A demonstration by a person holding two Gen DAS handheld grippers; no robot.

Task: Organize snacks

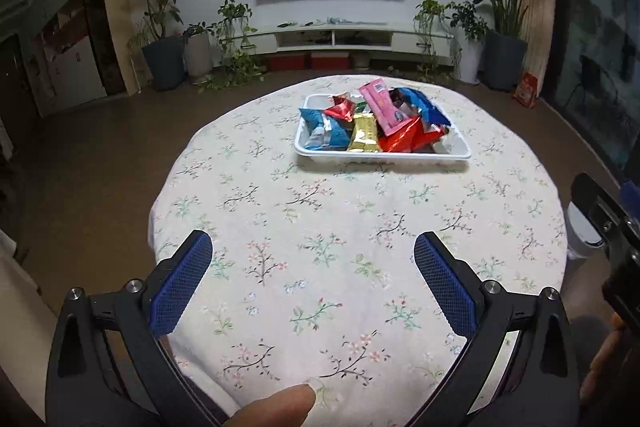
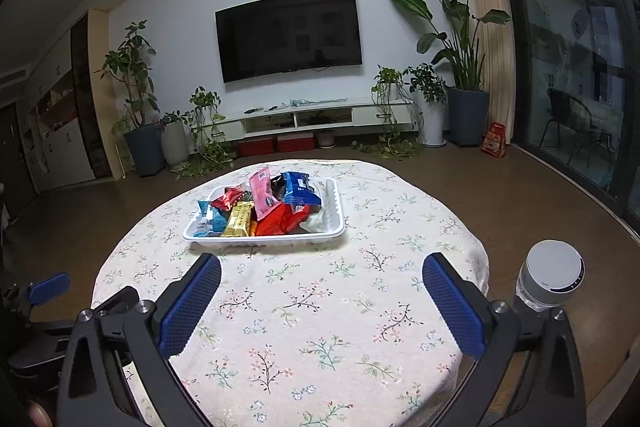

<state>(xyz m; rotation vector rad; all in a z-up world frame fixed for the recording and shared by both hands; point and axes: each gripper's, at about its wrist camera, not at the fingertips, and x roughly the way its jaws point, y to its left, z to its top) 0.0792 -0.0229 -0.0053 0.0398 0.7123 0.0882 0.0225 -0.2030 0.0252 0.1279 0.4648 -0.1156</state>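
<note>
- Clearly, in the left wrist view, the left gripper (image 1: 313, 259) hangs over the near part of the round table (image 1: 500, 195) with its blue pads spread wide and nothing between them. A fingertip shows at the bottom edge.
- Ahead, well apart from the pads, a white tray (image 1: 380, 155) sits on the far half of the flowered cloth, piled with snack packets (image 1: 368, 125): blue, red, gold, pink and orange ones leaning on each other.
- At the right edge of that view part of the right gripper (image 1: 604, 223) appears, with a white-capped bottle (image 1: 580, 231) behind it.
- In the right wrist view, the right gripper (image 2: 322, 279) is likewise released, pads wide and holding nothing, over the near cloth. The tray (image 2: 336, 205) lies ahead and a little left, with a bare patch at its right end.
- The bottle (image 2: 550, 277) stands just beside the right finger, off the table's edge.
- The cloth outside the tray carries no packets, so the sorting looks nearly or fully done.
- Risks from here: the pink packet (image 2: 262, 195) stands propped on the heap and could slide out if a finger nudges it. The light tray could skid on the cloth if pushed from one side. A wide swing of the right gripper could knock the bottle over.
</note>
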